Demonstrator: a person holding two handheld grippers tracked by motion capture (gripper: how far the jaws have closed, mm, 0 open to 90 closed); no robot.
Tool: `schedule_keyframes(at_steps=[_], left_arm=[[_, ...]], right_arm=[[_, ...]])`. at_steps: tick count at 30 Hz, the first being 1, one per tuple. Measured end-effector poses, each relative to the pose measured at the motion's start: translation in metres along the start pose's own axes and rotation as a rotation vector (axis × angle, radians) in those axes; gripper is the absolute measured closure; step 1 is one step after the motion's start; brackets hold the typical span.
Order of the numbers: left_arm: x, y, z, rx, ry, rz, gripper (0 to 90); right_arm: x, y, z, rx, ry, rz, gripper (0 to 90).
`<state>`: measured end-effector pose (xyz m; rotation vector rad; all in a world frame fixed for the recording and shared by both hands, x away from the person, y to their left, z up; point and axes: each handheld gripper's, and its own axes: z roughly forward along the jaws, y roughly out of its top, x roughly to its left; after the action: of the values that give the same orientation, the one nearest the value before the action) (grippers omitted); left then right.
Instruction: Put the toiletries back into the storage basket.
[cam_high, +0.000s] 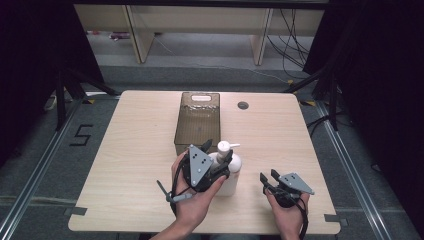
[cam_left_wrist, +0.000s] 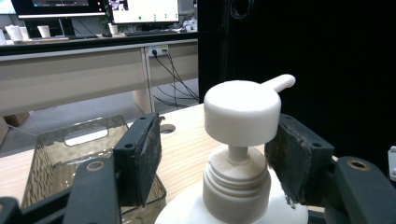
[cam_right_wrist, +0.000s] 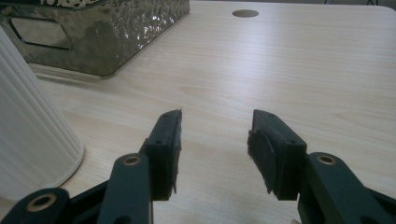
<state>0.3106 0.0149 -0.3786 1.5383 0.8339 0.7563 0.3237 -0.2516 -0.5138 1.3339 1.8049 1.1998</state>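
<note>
White plastic pump bottle (cam_left_wrist: 238, 186), judged rigid and top-heavy, is straddled at its neck by parted left tongs (cam_left_wrist: 219, 154); right tongs (cam_right_wrist: 215, 149) stand apart.

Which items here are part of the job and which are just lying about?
In use:
- pump bottle, its neck between the open jaws of the left gripper
- clear bin just behind the bottle, probably where it goes

Lying about:
- right gripper, open, resting on the table
- round hole in the table
- desks on the floor behind
</note>
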Motion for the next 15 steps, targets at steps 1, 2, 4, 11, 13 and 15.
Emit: schedule_keyframes(at_steps=[1,2,4,11,13,15], left_arm=[[-0.0010,0.0002,0.0007,0.000,-0.003,0.000,37.6],[-0.0018,0.0004,0.0014,0.000,-0.007,0.002,37.6],[-0.0029,0.0011,0.0027,-0.002,-0.012,0.003,40.3],[-0.0047,0.0033,0.0068,-0.007,-0.011,0.008,46.9],[-0.0052,0.0025,0.0096,-0.005,-0.019,0.003,51.8],[-0.0061,0.0021,0.0101,-0.010,-0.023,-0.001,54.3]], right_arm=[[0.0002,0.0006,-0.0006,0.001,0.002,0.001,53.8],[0.0002,0.0006,-0.0006,0.001,0.002,0.001,53.8],[-0.0005,0.0003,0.0000,0.003,0.001,-0.007,53.7],[0.0001,-0.0001,0.0006,0.004,0.014,0.016,53.6],[0.0004,-0.0001,0.0005,0.004,0.016,0.020,53.6],[0.0002,-0.0001,0.0006,0.001,0.016,0.019,53.6]])
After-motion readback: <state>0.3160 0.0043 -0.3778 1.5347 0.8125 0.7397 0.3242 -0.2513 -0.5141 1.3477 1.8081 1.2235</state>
